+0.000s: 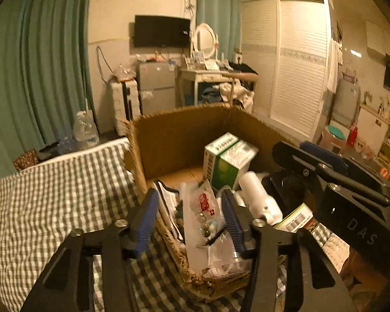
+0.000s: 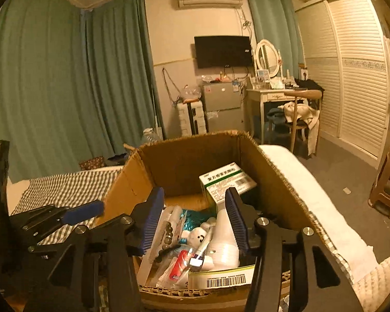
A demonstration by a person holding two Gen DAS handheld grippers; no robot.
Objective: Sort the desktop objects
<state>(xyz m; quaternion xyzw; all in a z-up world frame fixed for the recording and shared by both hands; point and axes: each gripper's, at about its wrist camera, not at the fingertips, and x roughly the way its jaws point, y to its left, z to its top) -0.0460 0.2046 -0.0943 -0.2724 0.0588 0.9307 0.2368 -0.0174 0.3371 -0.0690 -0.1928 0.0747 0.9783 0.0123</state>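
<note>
The letters "DAS" stand in pale print on the black body of the right gripper point(image 1: 361, 230), at the right edge of the left wrist view. A barcode label point(image 2: 225, 280) on a white and green carton at the bottom of the right wrist view carries digits too small to read. The green and white medicine box point(image 2: 227, 182) bears Chinese characters, too blurred to make out

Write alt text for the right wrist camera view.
An open right gripper hovers over a cardboard box crammed with a green medicine carton, white bottle and small toiletries. The left gripper sits beside it over a checked cloth.
</note>
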